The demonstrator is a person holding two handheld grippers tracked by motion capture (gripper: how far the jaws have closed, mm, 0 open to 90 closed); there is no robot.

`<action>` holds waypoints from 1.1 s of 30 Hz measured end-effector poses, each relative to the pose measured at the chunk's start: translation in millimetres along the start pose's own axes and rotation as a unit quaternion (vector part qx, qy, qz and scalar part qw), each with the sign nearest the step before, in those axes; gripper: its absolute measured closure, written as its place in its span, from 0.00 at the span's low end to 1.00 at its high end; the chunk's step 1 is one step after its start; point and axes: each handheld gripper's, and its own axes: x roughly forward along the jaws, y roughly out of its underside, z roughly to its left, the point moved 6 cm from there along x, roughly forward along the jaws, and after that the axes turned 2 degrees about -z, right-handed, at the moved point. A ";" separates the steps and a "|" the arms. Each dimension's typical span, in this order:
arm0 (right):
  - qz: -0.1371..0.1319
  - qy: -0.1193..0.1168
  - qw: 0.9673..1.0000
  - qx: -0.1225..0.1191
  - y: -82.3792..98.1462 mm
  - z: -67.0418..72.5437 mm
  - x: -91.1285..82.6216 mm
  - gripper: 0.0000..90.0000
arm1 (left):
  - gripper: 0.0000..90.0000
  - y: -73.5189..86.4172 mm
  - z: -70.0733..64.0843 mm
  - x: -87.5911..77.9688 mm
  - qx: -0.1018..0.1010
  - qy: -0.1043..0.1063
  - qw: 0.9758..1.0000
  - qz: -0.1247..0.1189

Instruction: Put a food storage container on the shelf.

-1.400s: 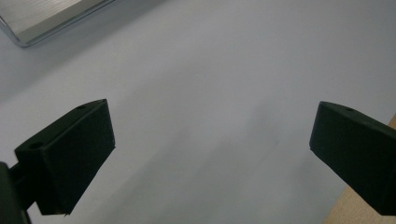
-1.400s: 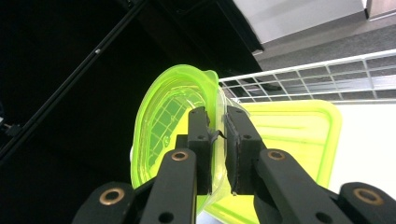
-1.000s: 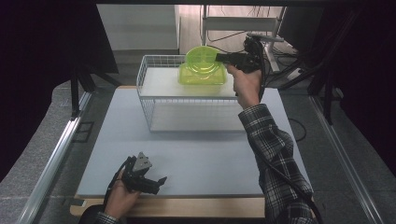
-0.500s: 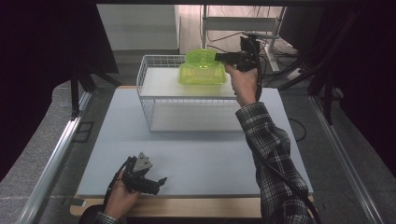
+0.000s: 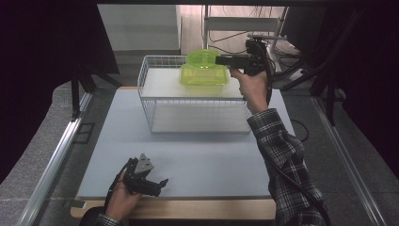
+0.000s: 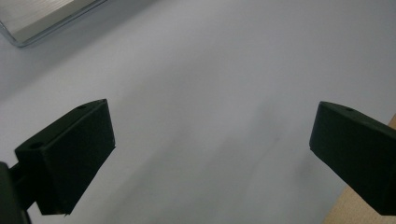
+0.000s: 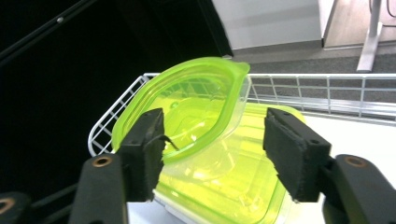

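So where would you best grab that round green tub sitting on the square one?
Probably at the round green tub's rim, on the side facing the right gripper. It rests tilted on the square green container in the wire basket, so that thin raised edge juts toward the jaws, which have just been opening around it.
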 end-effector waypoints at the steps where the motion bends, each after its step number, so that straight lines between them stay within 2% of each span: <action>1: 0.001 -0.002 1.000 -0.005 1.2 0.8 -1.2 0.39 | 0.00 -0.1 0.0 -0.1 0.000 0.000 1.000 -0.001; 5: 0.008 -0.004 1.000 -0.026 6.1 4.7 -6.6 0.33 | 0.00 -0.1 0.2 -0.1 -0.001 0.000 1.000 -0.001; 13: 0.014 -0.019 0.999 -0.049 19.4 14.2 -13.6 0.25 | 0.00 0.2 -0.3 0.1 0.000 0.001 1.000 0.001; 14: 0.017 -0.015 0.998 -0.067 24.2 17.6 -14.9 0.22 | 0.00 0.4 -0.6 0.1 0.000 0.001 1.000 0.002; 18: 0.019 -0.018 0.996 -0.089 31.5 22.1 -17.1 0.19 | 0.00 0.3 -0.6 0.2 0.001 0.001 1.000 0.001; 25: 0.024 -0.025 0.994 -0.106 43.1 25.7 -21.4 0.15 | 0.00 0.2 -1.0 0.7 0.002 0.001 1.000 0.001; 33: 0.037 -0.032 0.990 -0.135 63.7 24.8 -25.3 0.10 | 0.00 0.6 -1.8 1.6 0.006 0.001 1.000 0.003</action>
